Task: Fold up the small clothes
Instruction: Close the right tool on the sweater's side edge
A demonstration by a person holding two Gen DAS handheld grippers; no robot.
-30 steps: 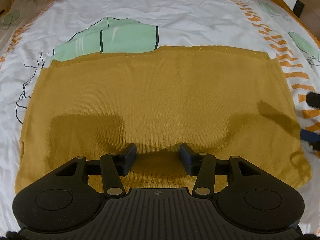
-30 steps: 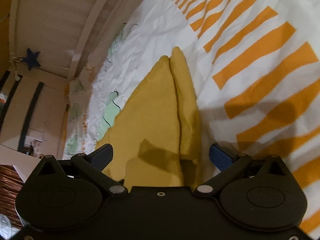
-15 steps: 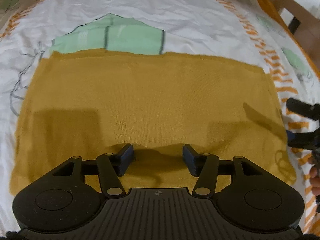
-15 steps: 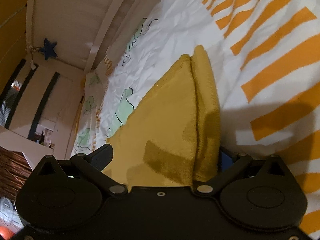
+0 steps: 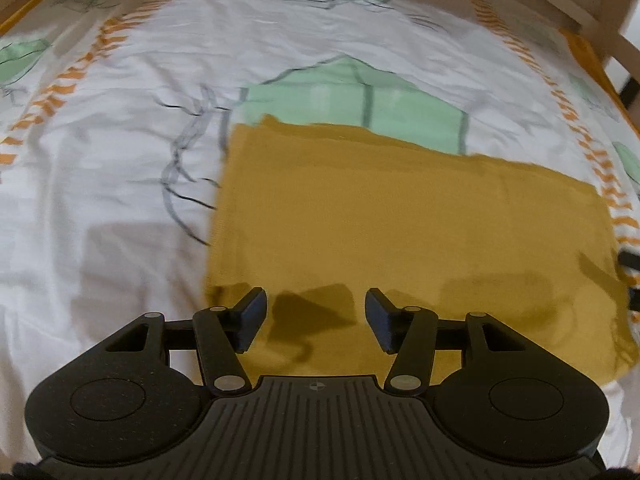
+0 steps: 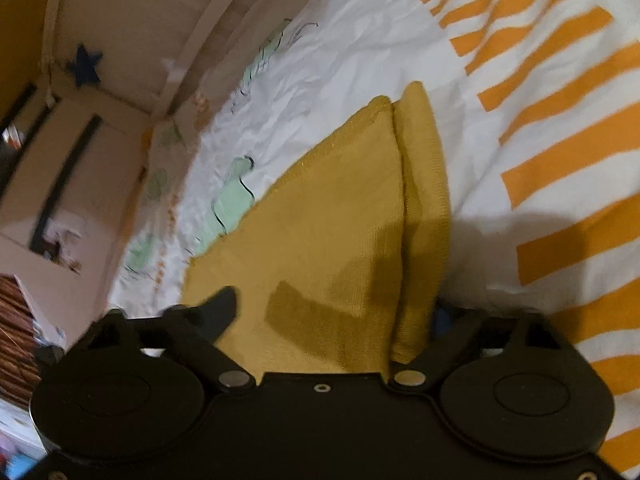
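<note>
nearest the lens in the right wrist view, the right gripper (image 6: 328, 312) has just been closing, its jaws straddling the near right edge of the mustard knit garment (image 6: 328, 216), which lies doubled on the printed bedsheet (image 6: 360, 40), though i cannot tell that the pads press on the layers yet. in the left wrist view the left gripper (image 5: 312, 316) hangs with fingers apart and empty over the garment's near left corner, the cloth running long from left to right. farther off lie bare sheet and a wooden bed frame (image 5: 560, 4), nothing blocking a fold.
</note>
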